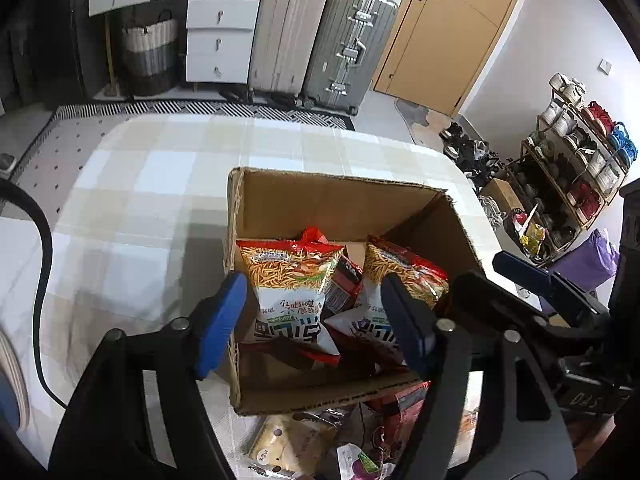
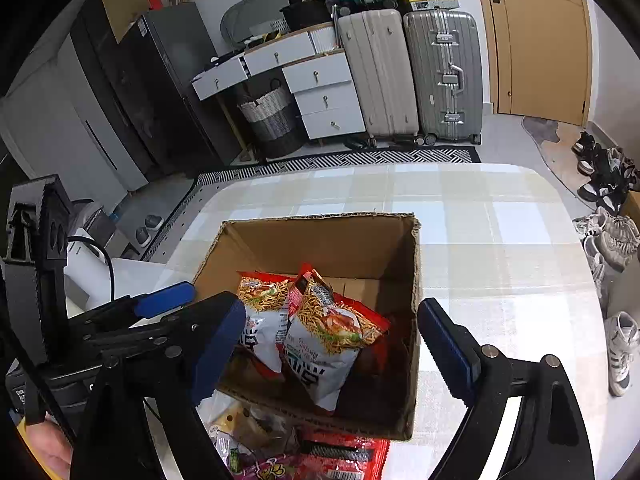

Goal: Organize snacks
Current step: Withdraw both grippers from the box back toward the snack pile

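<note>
An open cardboard box [image 1: 336,200] [image 2: 320,240] stands on the checked tablecloth. Inside lie two noodle-snack bags, one on the left [image 1: 290,280] [image 2: 260,320] and one on the right [image 1: 404,276] [image 2: 332,336], with dark red packets beneath. My left gripper [image 1: 316,324] is open above the box's near-left part, empty. My right gripper [image 2: 332,344] is open above the box's near edge, empty. Loose snacks lie in front of the box: a beige biscuit pack [image 1: 292,440] and red packets [image 2: 344,456].
The table [image 2: 500,240] extends far and right of the box. The right gripper's body [image 1: 540,300] shows at the right of the left wrist view. Suitcases [image 2: 412,72], a drawer unit [image 2: 320,88], a shoe rack [image 1: 576,160] and a door stand beyond the table.
</note>
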`<state>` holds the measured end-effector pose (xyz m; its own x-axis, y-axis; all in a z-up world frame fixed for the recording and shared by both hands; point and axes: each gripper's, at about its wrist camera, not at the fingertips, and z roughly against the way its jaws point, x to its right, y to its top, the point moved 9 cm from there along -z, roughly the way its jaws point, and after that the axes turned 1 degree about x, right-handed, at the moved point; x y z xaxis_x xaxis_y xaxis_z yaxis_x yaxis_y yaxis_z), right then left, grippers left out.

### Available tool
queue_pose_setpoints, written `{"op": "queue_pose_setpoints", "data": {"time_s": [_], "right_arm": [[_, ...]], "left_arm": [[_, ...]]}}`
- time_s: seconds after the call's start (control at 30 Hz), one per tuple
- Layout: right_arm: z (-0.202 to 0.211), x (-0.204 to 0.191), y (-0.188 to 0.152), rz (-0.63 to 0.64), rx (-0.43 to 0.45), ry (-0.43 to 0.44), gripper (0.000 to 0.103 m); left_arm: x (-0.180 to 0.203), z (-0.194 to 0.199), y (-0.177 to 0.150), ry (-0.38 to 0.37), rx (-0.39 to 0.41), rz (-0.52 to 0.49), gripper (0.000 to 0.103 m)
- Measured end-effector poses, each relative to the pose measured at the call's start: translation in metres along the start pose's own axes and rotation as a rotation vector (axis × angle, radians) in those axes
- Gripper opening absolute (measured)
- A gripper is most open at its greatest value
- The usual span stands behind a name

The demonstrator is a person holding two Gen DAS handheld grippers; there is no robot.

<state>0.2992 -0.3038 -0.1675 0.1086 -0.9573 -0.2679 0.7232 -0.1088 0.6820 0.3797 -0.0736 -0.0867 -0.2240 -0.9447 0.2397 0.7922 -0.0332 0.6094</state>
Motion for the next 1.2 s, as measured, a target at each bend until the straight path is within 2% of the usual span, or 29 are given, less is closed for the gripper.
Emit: {"op": "queue_pose_setpoints", "data": {"time_s": [0.07,0.2,0.4,0.5,0.63,0.67,0.7,0.8,0.97,1.13,1.2], "right_arm": [[0.009,0.0,0.0,-0.002,0.022,0.007,0.09],[0.031,0.0,-0.001,-0.004,0.07,-0.003,0.098],[0.066,-0.009,-0.009,0.026,0.12,0.011,0.1],[0.085,-0.018,-0.016,0.059,0.146,0.005,0.1],[0.117,-0.035,-0.029,0.084,0.197,0.033,0.1],[0.129,-0.04,-0.033,0.093,0.22,0.036,0.1],[0.138,-0.044,-0.037,0.1,0.24,0.037,0.1],[0.167,-0.059,-0.046,0.125,0.296,0.036,0.1],[0.219,-0.087,-0.07,0.192,0.39,0.032,0.101],[0.266,-0.104,-0.095,0.213,0.485,0.023,0.102],[0.284,-0.111,-0.109,0.209,0.519,0.053,0.102]], "left_arm": [[0.001,0.01,0.0,0.036,0.033,-0.001,0.083],[0.009,0.033,0.001,0.047,0.099,-0.027,0.083],[0.027,0.083,-0.002,0.087,0.176,-0.098,0.084],[0.031,0.11,-0.005,0.073,0.203,-0.084,0.086],[0.033,0.159,-0.013,0.07,0.29,-0.072,0.089],[0.035,0.173,-0.017,0.067,0.314,-0.074,0.093],[0.036,0.184,-0.02,0.065,0.329,-0.075,0.102],[0.042,0.223,-0.036,0.028,0.375,-0.066,0.102],[0.046,0.289,-0.062,0.009,0.445,-0.046,0.102],[0.047,0.349,-0.099,0.043,0.513,-0.055,0.102],[0.048,0.37,-0.121,0.043,0.538,-0.048,0.102]]}}
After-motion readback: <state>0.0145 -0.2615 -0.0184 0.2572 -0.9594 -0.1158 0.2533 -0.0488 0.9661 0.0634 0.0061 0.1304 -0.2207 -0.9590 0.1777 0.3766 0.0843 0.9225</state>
